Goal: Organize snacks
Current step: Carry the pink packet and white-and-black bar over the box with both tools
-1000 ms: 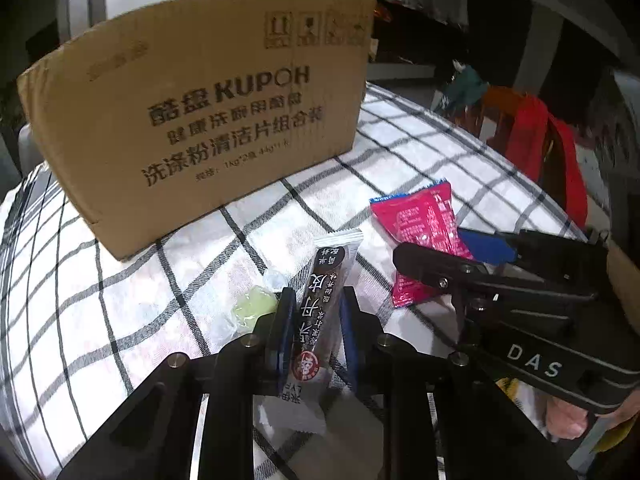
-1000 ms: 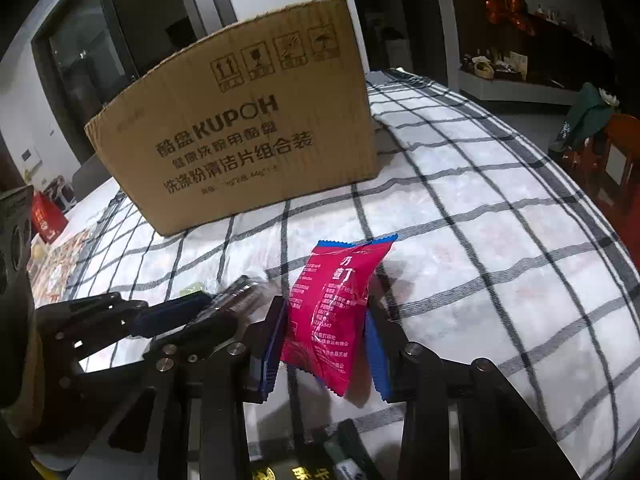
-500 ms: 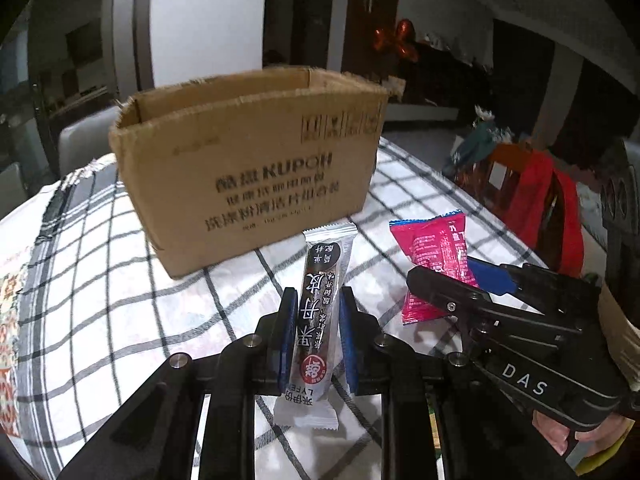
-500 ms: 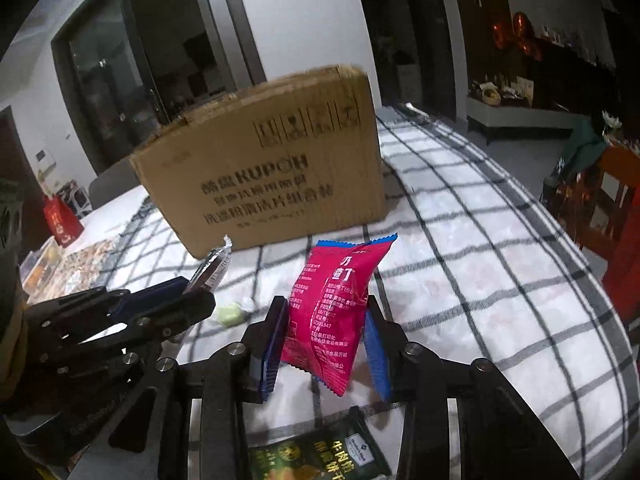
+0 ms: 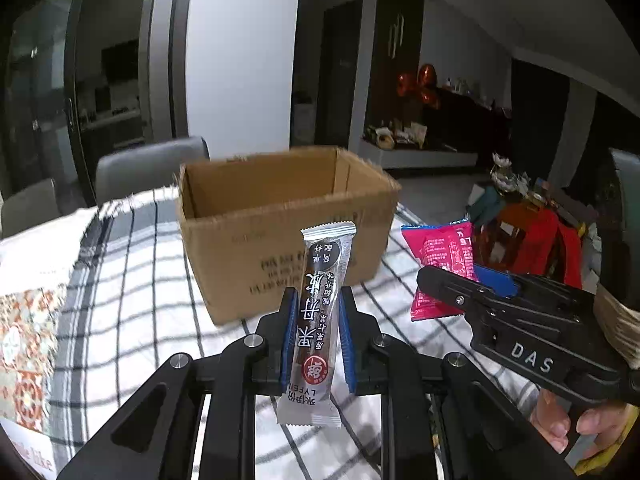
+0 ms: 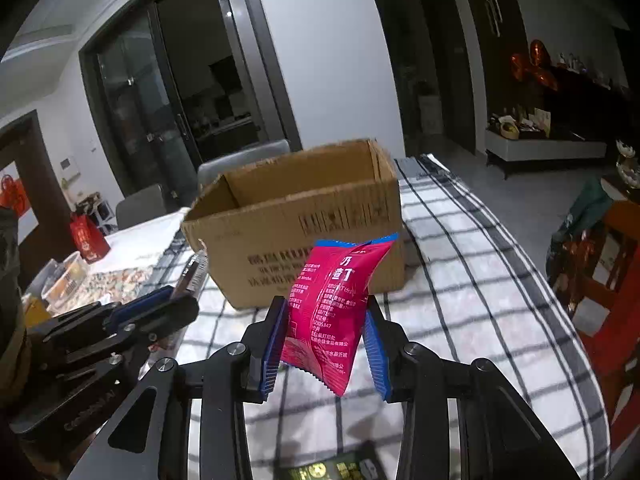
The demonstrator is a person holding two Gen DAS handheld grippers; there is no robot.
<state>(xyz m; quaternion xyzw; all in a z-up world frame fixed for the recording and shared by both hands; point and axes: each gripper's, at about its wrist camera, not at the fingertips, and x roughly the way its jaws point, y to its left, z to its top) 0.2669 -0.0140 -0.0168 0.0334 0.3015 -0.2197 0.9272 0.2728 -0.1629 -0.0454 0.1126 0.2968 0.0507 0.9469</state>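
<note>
My left gripper (image 5: 316, 320) is shut on a long silver and brown snack bar (image 5: 320, 312) and holds it upright above the table. My right gripper (image 6: 326, 326) is shut on a red snack packet (image 6: 332, 304), also lifted. An open cardboard box (image 5: 280, 224) stands ahead on the checked tablecloth (image 5: 132, 304); its inside looks empty as far as I see. The box also shows in the right wrist view (image 6: 296, 220). The right gripper with the red packet (image 5: 444, 256) shows at the right of the left wrist view. The left gripper (image 6: 160, 312) shows at the left of the right wrist view.
A dark green snack packet (image 6: 340, 468) lies on the cloth below my right gripper. A red chair (image 5: 532, 240) stands to the right of the table. Grey chairs (image 5: 148, 168) stand behind the box. A patterned mat (image 5: 24, 340) lies at the left.
Both grippers have risen from the table with their snacks. The box now appears lower and farther, with its open top in sight.
</note>
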